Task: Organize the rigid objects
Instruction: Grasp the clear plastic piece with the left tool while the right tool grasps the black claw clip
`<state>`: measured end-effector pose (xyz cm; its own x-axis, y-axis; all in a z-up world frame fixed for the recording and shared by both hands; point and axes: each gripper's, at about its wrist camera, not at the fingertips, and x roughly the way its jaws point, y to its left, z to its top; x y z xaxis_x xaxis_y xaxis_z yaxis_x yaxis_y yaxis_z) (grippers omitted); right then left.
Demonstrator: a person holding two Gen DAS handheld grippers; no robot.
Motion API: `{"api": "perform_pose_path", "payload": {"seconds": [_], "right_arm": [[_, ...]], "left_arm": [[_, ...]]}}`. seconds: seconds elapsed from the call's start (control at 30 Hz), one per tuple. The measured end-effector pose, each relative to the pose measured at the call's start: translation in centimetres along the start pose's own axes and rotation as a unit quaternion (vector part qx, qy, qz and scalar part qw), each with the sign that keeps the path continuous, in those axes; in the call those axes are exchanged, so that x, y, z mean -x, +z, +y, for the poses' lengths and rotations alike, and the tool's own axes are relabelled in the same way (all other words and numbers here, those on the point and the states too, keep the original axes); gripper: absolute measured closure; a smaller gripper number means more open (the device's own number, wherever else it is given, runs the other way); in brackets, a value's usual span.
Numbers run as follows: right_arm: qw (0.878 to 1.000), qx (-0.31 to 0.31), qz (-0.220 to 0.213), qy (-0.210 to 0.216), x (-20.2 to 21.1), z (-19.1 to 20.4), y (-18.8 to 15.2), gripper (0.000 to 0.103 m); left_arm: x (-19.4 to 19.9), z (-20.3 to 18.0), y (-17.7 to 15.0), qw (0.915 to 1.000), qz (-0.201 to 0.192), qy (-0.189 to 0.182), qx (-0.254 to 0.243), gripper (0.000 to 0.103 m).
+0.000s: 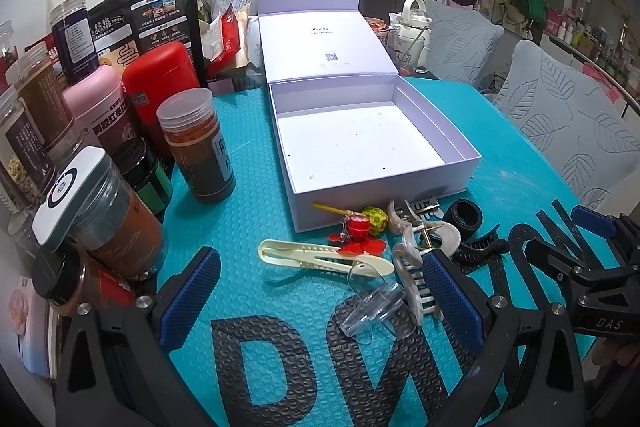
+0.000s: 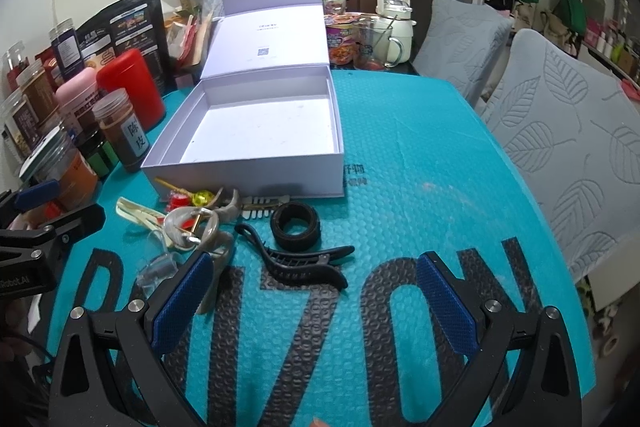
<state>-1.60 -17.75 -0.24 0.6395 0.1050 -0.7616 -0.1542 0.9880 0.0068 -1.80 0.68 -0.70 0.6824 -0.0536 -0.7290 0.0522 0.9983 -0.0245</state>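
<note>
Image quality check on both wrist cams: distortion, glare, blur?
Left wrist: heavy fisheye bend, black corners; clear hair clip hard to read against the mat. Right wrist: same bend; sharp on the black clip; white box floor bright, not clipped.

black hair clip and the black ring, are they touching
Apart. The right wrist view shows a strip of teal mat between the black ring and the black hair clip.

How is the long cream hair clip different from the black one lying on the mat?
The cream hair clip is pale and lies at the left of the pile; the black hair clip is dark and lies at the right. The cream one touches a red ornament; the black one lies beside a black ring. Both are long, flat and outside the box.
</note>
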Motion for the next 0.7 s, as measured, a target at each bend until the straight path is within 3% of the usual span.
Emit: {"api": "perform_pose_path", "payload": {"seconds": [0.5,0.7], "right_arm": [[1.000,0.005,0.003,0.007,0.4,0.8,-2.0,0.000],[1.000,0.002,0.013,0.022,-0.5,0.9,-3.1,0.000]], "left_arm": [[-0.3,0.5,-2.4,0.9996,0.018,-0.016,0.015,0.000],[-1.7,0.5,-3.6,0.9979,0.042,-0.047,0.017,0.000]]}}
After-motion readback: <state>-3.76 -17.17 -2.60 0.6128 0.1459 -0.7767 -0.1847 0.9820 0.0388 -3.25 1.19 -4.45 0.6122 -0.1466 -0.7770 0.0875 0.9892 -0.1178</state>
